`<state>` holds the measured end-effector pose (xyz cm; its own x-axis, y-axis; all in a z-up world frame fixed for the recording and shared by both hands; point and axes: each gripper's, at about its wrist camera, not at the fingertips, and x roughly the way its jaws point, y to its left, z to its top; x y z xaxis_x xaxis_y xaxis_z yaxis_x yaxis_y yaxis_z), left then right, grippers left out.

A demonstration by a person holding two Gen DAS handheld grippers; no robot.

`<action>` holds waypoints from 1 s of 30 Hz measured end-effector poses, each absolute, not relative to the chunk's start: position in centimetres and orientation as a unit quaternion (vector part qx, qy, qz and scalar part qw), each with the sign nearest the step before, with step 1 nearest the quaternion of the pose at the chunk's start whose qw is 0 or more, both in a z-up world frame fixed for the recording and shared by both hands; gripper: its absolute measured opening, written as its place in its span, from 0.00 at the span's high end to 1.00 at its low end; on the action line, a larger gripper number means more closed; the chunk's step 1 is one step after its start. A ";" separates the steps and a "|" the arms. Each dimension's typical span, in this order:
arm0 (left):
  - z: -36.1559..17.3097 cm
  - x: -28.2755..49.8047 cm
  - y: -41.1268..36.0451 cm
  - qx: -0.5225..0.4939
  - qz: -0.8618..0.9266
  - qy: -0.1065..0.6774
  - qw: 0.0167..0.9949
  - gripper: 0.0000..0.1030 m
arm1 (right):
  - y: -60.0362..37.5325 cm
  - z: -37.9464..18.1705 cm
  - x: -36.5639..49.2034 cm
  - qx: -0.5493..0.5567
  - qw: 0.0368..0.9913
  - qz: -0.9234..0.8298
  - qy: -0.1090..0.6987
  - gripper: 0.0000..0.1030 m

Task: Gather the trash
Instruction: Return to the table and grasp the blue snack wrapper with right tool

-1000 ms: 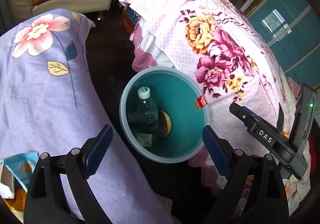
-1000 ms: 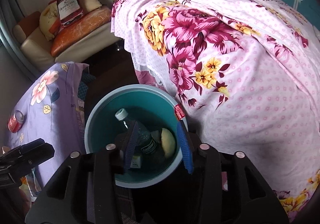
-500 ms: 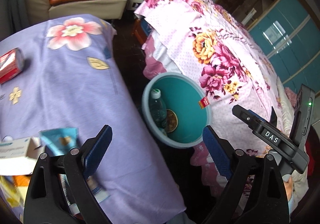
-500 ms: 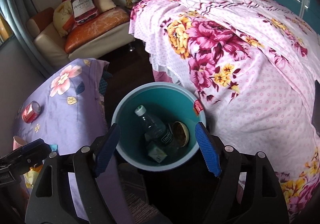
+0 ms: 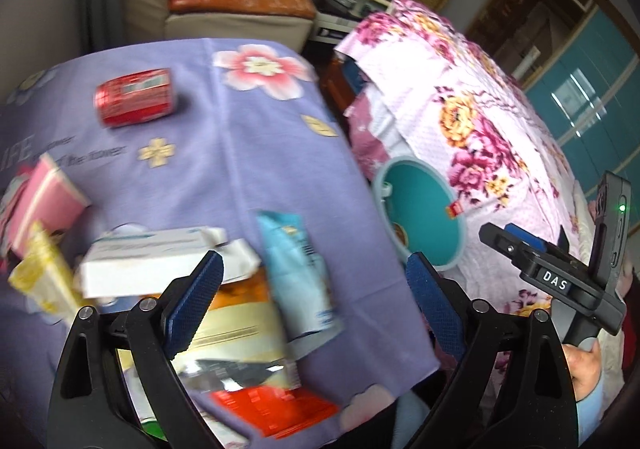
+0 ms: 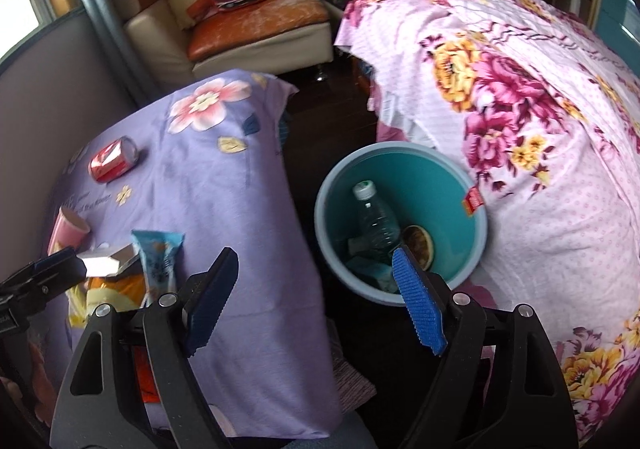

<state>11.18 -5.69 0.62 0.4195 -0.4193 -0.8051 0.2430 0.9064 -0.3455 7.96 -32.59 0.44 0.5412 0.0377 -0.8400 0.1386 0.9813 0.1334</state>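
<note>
A teal bin (image 6: 400, 221) stands on the floor between a table and a bed; it holds a plastic bottle (image 6: 376, 221) and other scraps. It also shows in the left wrist view (image 5: 424, 217). On the purple tablecloth (image 5: 240, 153) lie a red can (image 5: 136, 97), a pink cup (image 5: 40, 201), a white box (image 5: 148, 265), a light blue packet (image 5: 296, 273) and orange and red wrappers. My left gripper (image 5: 312, 301) is open and empty above the packet and box. My right gripper (image 6: 312, 305) is open and empty, above the gap between table and bin.
A bed with a pink floral cover (image 6: 520, 97) rises right of the bin. A sofa with an orange cushion (image 6: 256, 17) stands at the back. Dark floor (image 6: 328, 101) runs between table and bed.
Both grippers have swung left, away from the bin and toward the table. The right gripper's jaws have opened wide. The table's trash has come into the left wrist view.
</note>
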 end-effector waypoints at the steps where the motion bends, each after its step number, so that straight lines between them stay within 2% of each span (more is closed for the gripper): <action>1: 0.5 11.1 -4.8 -0.091 -0.192 0.501 0.839 0.10 | -32.0 0.4 8.0 0.089 0.872 -0.024 0.481 0.27; 8: -0.8 10.9 0.5 -0.111 -0.156 0.512 0.837 0.10 | -27.6 -0.6 8.9 0.066 0.860 0.016 0.505 0.27; 17: -2.2 11.0 3.3 -0.111 -0.134 0.518 0.837 0.10 | -23.4 -2.7 10.6 0.062 0.836 0.064 0.541 0.27; 24: -3.1 11.3 5.1 -0.062 -0.128 0.519 0.843 0.10 | -20.9 -4.7 12.0 0.069 0.813 0.100 0.569 0.27; 30: -3.4 11.6 5.4 0.026 -0.140 0.521 0.841 0.10 | -19.7 -6.7 13.5 0.083 0.794 0.119 0.590 0.27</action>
